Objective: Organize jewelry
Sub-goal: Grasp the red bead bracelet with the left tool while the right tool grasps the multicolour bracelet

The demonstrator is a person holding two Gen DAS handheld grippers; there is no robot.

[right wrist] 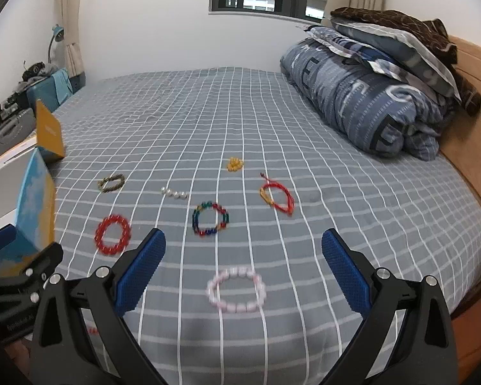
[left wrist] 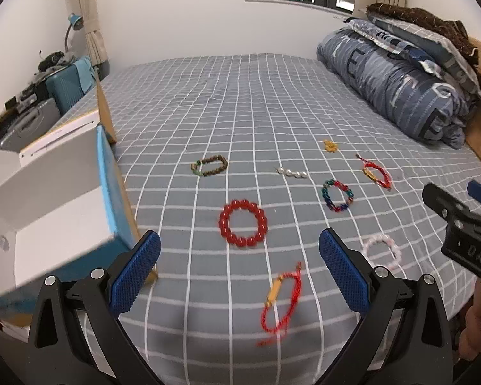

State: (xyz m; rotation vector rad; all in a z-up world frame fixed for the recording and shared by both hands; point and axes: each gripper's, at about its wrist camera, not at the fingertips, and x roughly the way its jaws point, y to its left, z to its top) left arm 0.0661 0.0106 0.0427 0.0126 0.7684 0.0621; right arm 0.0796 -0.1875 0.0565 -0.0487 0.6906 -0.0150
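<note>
Left gripper (left wrist: 240, 266) jaws wide, holding nothing, above the checked bed (left wrist: 272, 96); red bead bracelet (left wrist: 243, 223) just beyond its tips; red cord bracelet (left wrist: 280, 301) between its fingers, seen only in the left view; open box (left wrist: 57, 211) at the bed's left edge. Right gripper (right wrist: 243, 266) likewise wide and empty; pink bead bracelet (right wrist: 236, 288) between its fingers; multicoloured bracelet (right wrist: 210, 218) beyond.
</note>
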